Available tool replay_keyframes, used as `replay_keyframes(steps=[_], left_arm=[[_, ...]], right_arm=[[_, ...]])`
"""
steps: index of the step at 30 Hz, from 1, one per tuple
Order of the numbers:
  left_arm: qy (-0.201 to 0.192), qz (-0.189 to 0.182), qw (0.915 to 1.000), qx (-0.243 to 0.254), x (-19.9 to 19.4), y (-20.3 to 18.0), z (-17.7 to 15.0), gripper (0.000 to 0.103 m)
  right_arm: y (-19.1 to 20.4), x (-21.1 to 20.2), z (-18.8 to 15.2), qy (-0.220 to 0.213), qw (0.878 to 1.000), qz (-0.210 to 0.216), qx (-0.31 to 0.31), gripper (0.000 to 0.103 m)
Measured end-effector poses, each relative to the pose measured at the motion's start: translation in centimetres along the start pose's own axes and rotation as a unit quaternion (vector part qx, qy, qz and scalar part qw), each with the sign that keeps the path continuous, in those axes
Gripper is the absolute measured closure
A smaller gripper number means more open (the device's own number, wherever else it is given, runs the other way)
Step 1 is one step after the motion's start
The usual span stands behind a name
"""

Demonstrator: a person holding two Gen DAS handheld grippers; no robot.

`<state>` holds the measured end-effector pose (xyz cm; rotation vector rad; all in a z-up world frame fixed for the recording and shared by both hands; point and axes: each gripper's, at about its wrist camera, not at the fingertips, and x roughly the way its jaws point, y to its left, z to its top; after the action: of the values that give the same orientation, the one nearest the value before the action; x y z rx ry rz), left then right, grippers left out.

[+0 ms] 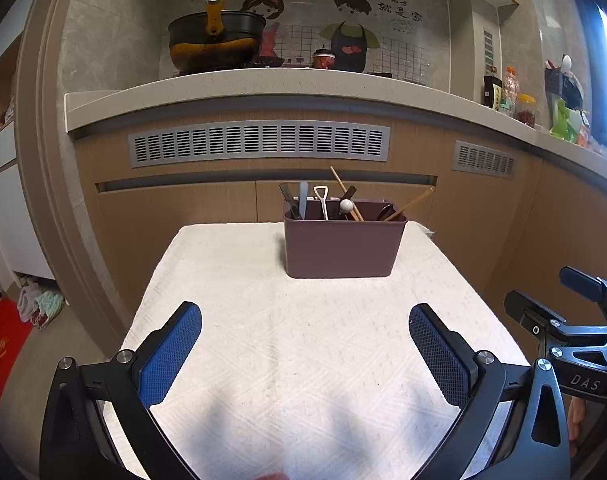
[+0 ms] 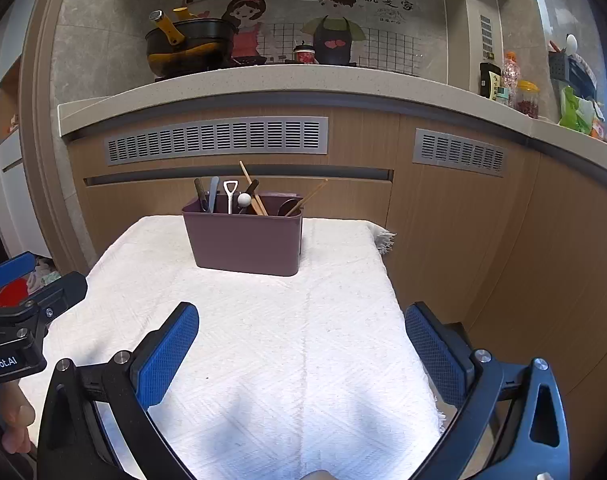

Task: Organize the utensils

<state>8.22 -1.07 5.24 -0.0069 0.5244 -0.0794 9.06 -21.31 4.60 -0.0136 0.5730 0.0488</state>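
Note:
A mauve plastic utensil holder [image 1: 341,246] stands at the far end of a small table covered with a white cloth [image 1: 303,344]; it also shows in the right wrist view [image 2: 245,242]. Several utensils stand in it: wooden chopsticks [image 1: 345,194], a white shovel-handled spoon [image 1: 322,200], dark-handled pieces and a white ball-topped piece [image 1: 346,205]. My left gripper [image 1: 305,350] is open and empty above the near cloth. My right gripper [image 2: 301,346] is open and empty beside it, well short of the holder.
Wooden kitchen cabinets with grey vents [image 1: 259,142] stand right behind the table. The counter [image 1: 263,84] above carries a black wok [image 1: 215,46], jars and bottles [image 1: 511,92]. The other gripper shows at each view's edge [image 1: 575,320]. Slippers and a red mat [image 1: 7,344] lie on the floor, left.

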Motion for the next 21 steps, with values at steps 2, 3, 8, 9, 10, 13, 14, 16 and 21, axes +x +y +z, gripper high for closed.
replay_keyframes(steps=[2,3,8,9,10,13,14,16,21], left_arm=[[0.001,0.0,1.0,0.0,0.04,0.02,-0.07,0.0],[0.0,0.0,1.0,0.0,0.02,0.0,-0.02,0.0],[0.004,0.0,1.0,0.001,0.22,0.02,-0.31,0.0],[0.005,0.001,1.0,0.002,0.23,0.03,-0.36,0.0],[0.006,0.001,1.0,0.002,0.24,0.03,-0.38,0.0],[0.005,0.0,1.0,0.003,0.21,-0.01,-0.39,0.0],[0.005,0.001,1.0,0.003,0.18,-0.03,-0.43,0.0],[0.006,0.0,1.0,0.003,0.21,-0.01,-0.4,0.0],[0.007,0.0,1.0,0.006,0.26,0.02,-0.4,0.0]], right_arm=[[-0.07,0.02,0.0,0.0,1.0,0.0,0.0,0.001],[-0.08,0.03,0.0,0.0,1.0,0.001,0.0,0.001],[-0.21,0.02,-0.05,0.002,1.0,0.001,0.001,0.001],[-0.22,0.02,-0.07,0.002,1.0,0.001,0.002,0.001],[-0.23,0.01,-0.06,0.002,1.0,0.001,0.001,0.001],[-0.28,0.08,-0.07,0.003,1.0,0.003,0.001,0.001],[-0.27,0.09,-0.09,0.002,1.0,0.003,0.002,0.001],[-0.28,0.11,-0.09,0.002,1.0,0.003,0.001,0.001],[-0.27,0.06,-0.07,0.002,1.0,0.002,0.001,0.001]])
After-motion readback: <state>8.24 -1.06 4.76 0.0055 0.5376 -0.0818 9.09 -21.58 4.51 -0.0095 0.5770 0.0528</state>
